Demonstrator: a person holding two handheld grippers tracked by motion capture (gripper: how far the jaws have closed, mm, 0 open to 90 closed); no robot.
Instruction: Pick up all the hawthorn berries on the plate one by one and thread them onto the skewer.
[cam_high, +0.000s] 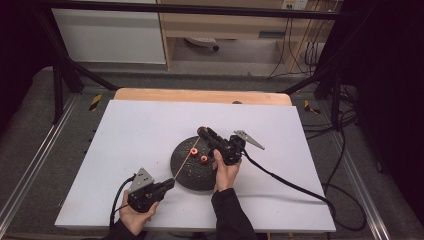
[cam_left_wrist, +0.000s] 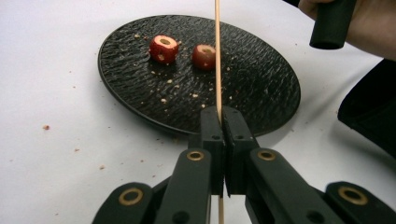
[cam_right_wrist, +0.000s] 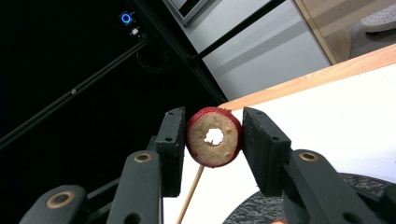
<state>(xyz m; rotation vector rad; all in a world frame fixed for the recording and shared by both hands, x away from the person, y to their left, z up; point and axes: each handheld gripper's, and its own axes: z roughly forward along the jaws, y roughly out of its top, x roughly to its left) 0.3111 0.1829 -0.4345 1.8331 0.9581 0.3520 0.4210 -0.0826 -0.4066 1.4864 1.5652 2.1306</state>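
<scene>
a person is lining up a cored red fruit piece (cam_right_wrist: 214, 143), clamped in the right gripper (cam_right_wrist: 214, 140), with a wooden skewer (cam_left_wrist: 217, 56) pinched in the left gripper (cam_left_wrist: 223, 122), while two more pieces (cam_left_wrist: 163, 48) are waiting unthreaded on the black plate (cam_left_wrist: 261, 88).

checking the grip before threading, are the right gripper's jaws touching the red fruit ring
Touching. In the right gripper view the right gripper has both jaws pressed flat against the red rim of the fruit ring, one on each side, with no gap showing.

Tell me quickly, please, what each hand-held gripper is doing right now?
Left hand-held gripper: closed on the wooden skewer.
Right hand-held gripper: closed on a cored red fruit slice.
</scene>
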